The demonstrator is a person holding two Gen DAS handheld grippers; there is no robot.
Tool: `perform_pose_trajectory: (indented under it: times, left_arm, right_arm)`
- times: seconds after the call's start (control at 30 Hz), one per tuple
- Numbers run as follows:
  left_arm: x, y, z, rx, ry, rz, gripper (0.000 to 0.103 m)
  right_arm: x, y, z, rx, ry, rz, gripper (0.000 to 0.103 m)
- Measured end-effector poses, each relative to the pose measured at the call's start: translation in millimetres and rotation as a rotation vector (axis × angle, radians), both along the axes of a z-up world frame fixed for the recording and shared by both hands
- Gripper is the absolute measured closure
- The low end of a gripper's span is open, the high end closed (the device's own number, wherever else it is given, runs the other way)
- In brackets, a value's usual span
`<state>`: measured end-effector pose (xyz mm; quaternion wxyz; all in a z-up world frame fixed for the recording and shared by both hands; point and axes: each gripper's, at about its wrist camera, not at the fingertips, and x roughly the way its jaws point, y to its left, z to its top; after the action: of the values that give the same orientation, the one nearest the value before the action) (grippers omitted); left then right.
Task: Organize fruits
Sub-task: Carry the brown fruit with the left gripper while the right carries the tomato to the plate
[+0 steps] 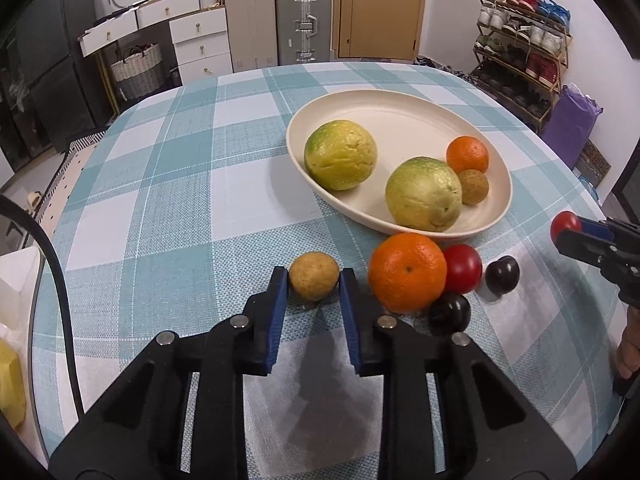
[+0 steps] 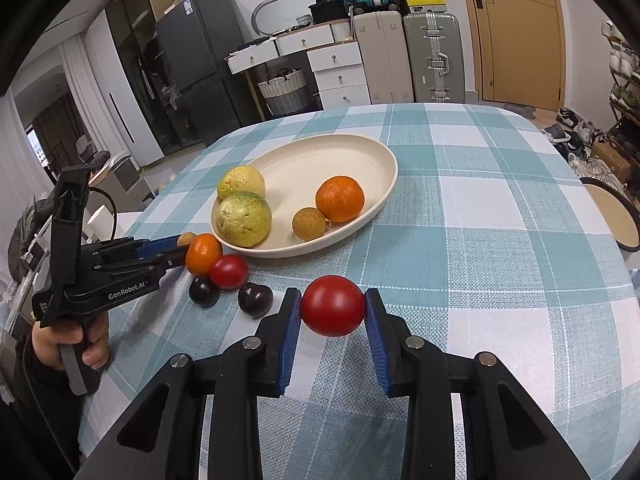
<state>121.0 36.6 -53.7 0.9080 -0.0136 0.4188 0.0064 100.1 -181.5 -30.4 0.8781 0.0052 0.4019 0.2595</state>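
My left gripper (image 1: 314, 282) is shut on a small tan round fruit (image 1: 314, 282) that rests on the checked cloth, its blue pads pressing both sides. Beside it lie a large orange (image 1: 407, 271), a red tomato (image 1: 463, 269) and two dark plums (image 1: 503, 275) (image 1: 450, 313). My right gripper (image 2: 333, 307) is shut on a red tomato (image 2: 333, 305), held a little above the table. The cream oval plate (image 1: 400, 108) holds two yellow-green citrus fruits (image 1: 340, 155) (image 1: 423, 194), a small orange (image 1: 467, 155) and a tan fruit (image 1: 474, 186).
The table (image 2: 500, 208) wears a teal and white checked cloth. A person's hand (image 2: 60, 340) holds the left gripper's handle at the table's left edge. A round stool (image 2: 612, 216) stands off the right edge. Suitcases, drawers and a shoe rack line the far wall.
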Motion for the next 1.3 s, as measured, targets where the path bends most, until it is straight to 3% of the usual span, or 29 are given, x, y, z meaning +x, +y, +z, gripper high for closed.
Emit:
perform_pose_trajectory:
  times: [0.73, 1.3]
  left_arm:
    - [-25.7, -2.6, 33.0, -0.022, -0.116, -0.008, 0.080]
    - [-8.0, -19.2, 47.8, -0.016, -0.168, -0.040, 0.080]
  right_arm:
    - [2.1, 3.5, 11.7, -0.012, -0.031, 0.004, 0.070]
    - [20.5, 13.4, 31.6, -0.032, -0.092, 0.014, 0.070]
